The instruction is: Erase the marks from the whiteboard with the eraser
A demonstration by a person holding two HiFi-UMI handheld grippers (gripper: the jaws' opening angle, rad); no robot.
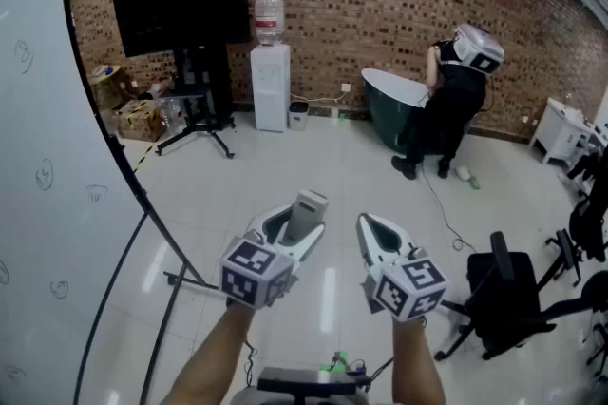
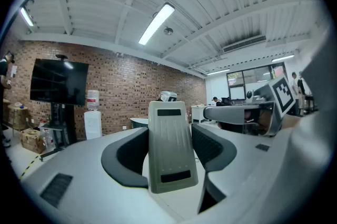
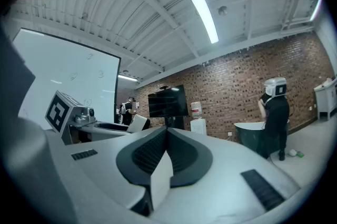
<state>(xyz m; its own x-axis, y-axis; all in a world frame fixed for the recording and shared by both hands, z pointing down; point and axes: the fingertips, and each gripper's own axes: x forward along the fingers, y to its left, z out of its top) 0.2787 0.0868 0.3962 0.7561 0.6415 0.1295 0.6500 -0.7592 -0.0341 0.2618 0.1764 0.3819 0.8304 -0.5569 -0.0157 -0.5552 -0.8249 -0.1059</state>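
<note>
eraser [image 1: 309,205] is clamped upright in my left tool [image 1: 290,227]; right tool [image 1: 372,234] is closed, empty. whiteboard [image 1: 57,108] stands left, marks [image 1: 44,175] unwiped; next i must swing left and press it flat.

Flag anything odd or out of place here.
Nothing damaged or spilled. The left tool clamps the eraser, but it is held away from the whiteboard, whose marks are unerased. A small object lies loose on the floor.

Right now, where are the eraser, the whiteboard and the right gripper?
eraser [image 2: 169,146], left gripper view, middle of its grey face.
whiteboard [image 1: 52,108], head view, bare white surface.
right gripper [image 3: 166,133], right gripper view, where its shut tips meet.
</note>
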